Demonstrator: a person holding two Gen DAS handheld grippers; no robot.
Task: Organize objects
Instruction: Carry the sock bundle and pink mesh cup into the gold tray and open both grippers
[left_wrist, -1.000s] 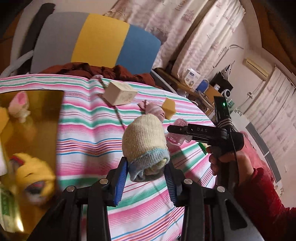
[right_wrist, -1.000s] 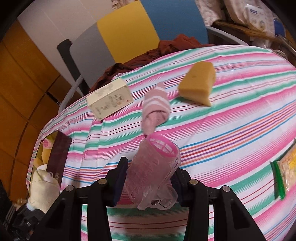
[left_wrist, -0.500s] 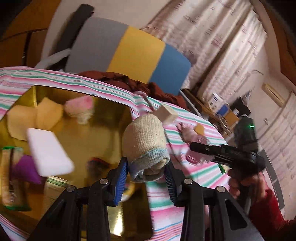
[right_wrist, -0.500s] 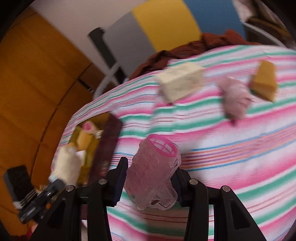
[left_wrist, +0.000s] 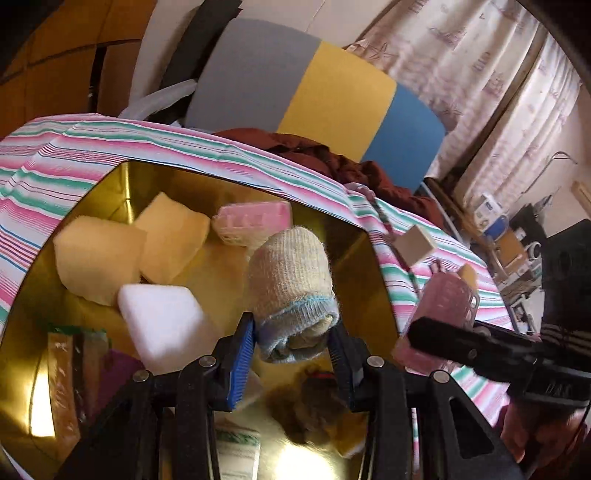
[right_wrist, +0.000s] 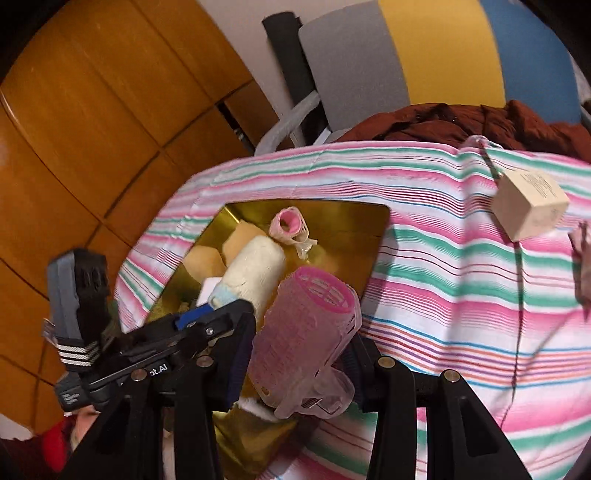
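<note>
a: what's the left gripper (left_wrist: 291, 345) carrying?

b: a rolled cream sock (left_wrist: 291, 291), pinched at its blue cuff between the blue pads. it hangs over the gold box (left_wrist: 373, 273), above the middle of the pile.

a: and the right gripper (right_wrist: 301, 363)?

b: its jaws are pressed onto a pink hair roller (right_wrist: 304, 332), held at the box's near right edge, partly over the striped cloth (right_wrist: 443, 314).

a: so how should the drop go?

b: my read: lower the sock toward a free patch before releasing, since the box is already crowded and a roll let go from height could bounce out. the roller should move further over the opening first. the two tools sit close together, so one release at a time seems safer.

a: what's in the box, counted?

b: two yellow sponges (left_wrist: 99, 266), one white block (left_wrist: 162, 325), one pink roller (left_wrist: 255, 221) against the far wall, and some packets at the left, too blurred to count.

a: left on the cloth?

b: one beige carton (right_wrist: 528, 210) well clear of the box, and a pink sock (right_wrist: 581, 266) cut off by the frame edge. the left wrist view adds one small yellow piece (left_wrist: 468, 275) behind the held roller.
</note>
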